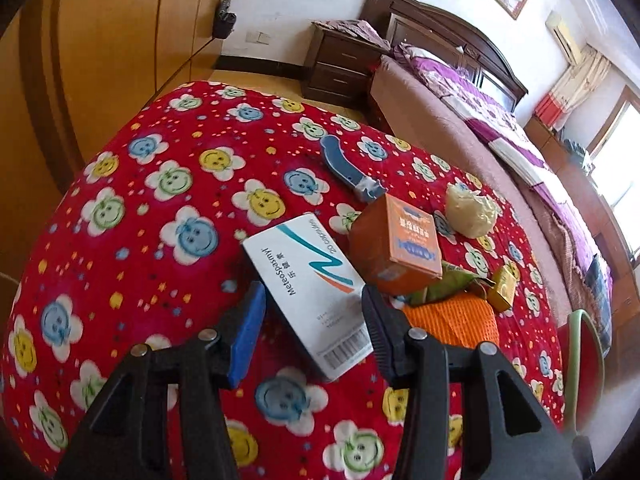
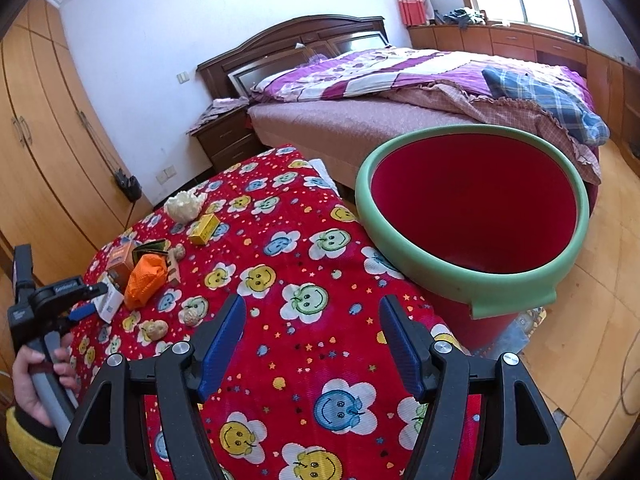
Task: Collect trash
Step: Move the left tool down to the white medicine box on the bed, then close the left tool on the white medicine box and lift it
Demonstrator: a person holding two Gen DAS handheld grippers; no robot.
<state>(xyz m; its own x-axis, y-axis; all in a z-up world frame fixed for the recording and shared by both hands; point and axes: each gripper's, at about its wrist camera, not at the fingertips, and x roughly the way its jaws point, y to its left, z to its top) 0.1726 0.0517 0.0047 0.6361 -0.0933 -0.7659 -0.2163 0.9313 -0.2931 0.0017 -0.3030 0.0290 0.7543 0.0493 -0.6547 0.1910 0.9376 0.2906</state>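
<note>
Between my left gripper's [image 1: 314,320] parted fingers sits the white capsule box [image 1: 308,292] on the red smiley cloth [image 1: 140,200], pads not touching it; long axis runs from near-right to far-left, barcode end toward me. Orange box [image 1: 396,252] touches its far side. Only the right wrist view shows the green-rimmed red bin [image 2: 472,280] beside the table; my right gripper [image 2: 312,344] hangs wide, holding nothing.

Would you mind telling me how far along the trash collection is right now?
Nothing looks collected yet: the red bin shows no trash inside. In hand: the left hand-held gripper straddles the white medicine box, jaws open, not gripping. The right hand-held gripper is open and holds nothing. Left: the orange box, orange mesh, yellow box and crumpled tissue.
</note>
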